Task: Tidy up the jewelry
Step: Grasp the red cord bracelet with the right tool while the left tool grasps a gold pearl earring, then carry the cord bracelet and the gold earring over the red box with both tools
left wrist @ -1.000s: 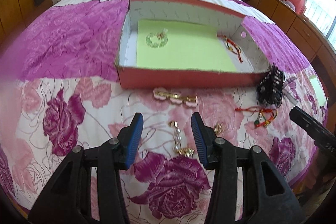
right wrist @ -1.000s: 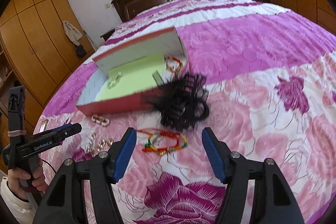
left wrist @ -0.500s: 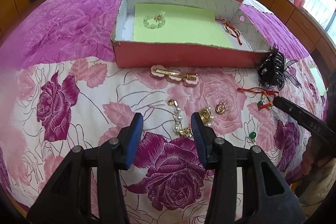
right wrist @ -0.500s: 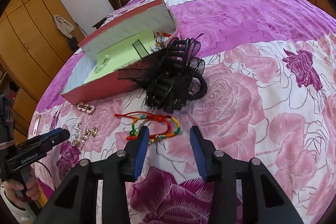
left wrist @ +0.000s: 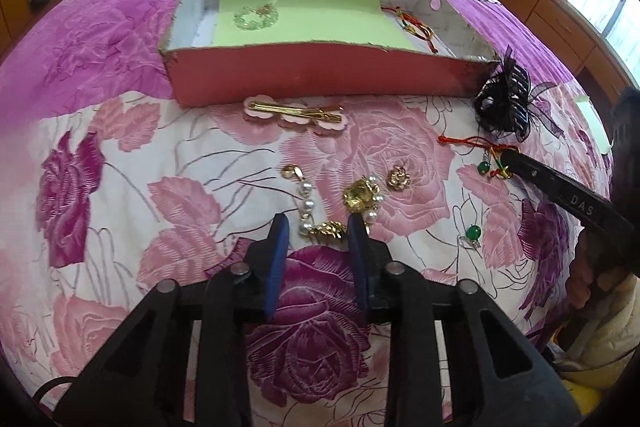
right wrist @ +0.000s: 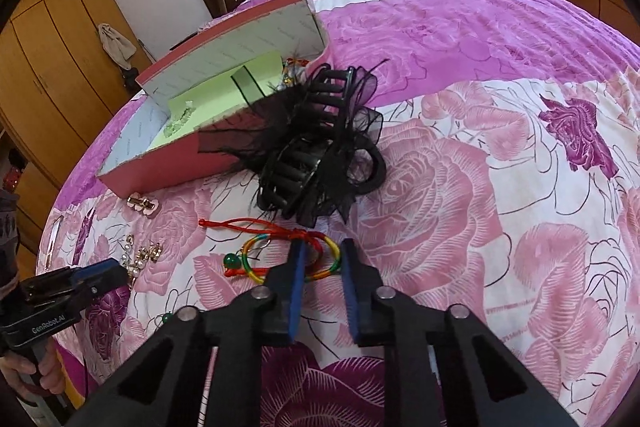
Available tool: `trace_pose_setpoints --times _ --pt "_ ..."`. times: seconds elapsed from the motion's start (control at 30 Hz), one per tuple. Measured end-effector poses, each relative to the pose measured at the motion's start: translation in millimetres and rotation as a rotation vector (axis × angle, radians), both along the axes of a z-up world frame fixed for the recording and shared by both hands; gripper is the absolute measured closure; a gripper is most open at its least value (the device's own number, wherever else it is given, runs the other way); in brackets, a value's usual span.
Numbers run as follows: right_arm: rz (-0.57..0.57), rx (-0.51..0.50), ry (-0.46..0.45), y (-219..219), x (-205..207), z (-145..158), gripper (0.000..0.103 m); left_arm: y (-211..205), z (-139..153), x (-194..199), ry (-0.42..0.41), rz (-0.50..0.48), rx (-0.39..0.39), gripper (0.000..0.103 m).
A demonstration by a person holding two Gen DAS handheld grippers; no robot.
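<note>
On the pink-and-purple rose-patterned bedspread (left wrist: 120,163), the left tongs (left wrist: 318,225) stand narrowly parted, their blue pads flanking the gold end of a pearl-and-gold drop earring (left wrist: 310,209). Beyond lies the red cardboard box with a green paper lining (left wrist: 320,77). The right tongs (right wrist: 322,253), also narrow, straddle a rainbow cord bracelet (right wrist: 320,251) just before a black feathered claw clip (right wrist: 316,147).

Hair clip (left wrist: 295,113) lies before the box (left wrist: 320,77); earrings (left wrist: 320,203) nearer; hair claw (left wrist: 506,103) right of the box.
</note>
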State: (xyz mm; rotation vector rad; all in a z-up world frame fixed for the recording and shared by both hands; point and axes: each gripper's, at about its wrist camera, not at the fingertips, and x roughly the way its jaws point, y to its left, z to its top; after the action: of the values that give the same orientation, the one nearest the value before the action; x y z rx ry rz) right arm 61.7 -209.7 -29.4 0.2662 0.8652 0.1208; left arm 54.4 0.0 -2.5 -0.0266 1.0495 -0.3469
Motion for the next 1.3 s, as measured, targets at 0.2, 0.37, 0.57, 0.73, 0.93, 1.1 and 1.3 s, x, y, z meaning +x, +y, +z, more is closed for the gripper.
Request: trace_pose_setpoints --times 0.2,0.37,0.57,0.73,0.93,1.1,1.3 --pt "0.022 0.018 -0.028 2.2 -7.6 6.2 0.095 -2.7 -2.4 -2.1 -0.024 -0.007 -0.008 0.087" --pt "0.043 0.028 -0.052 6.7 -15.7 14.1 0.096 2.9 4.4 -3.8 -0.031 0.006 -0.039 0.103" --pt "0.058 0.039 -0.098 8.9 -27.1 28.5 0.096 9.1 14.1 -9.6 -0.059 0.016 -0.065 0.103" --pt "0.065 0.052 -0.136 11.5 -34.5 41.4 0.096 16.0 24.1 -16.7 -0.086 0.020 -0.087 0.103" --pt "0.083 0.054 -0.185 17.4 -41.5 58.0 0.096 17.1 23.5 -13.3 -0.079 0.044 -0.071 0.103" --pt "0.093 0.053 -0.198 20.0 -44.1 62.4 0.096 14.3 16.4 -4.9 -0.055 0.048 -0.055 0.091" --pt "0.086 0.061 -0.193 19.6 -45.4 61.8 0.096 7.1 8.6 1.4 -0.074 0.041 -0.006 0.072"
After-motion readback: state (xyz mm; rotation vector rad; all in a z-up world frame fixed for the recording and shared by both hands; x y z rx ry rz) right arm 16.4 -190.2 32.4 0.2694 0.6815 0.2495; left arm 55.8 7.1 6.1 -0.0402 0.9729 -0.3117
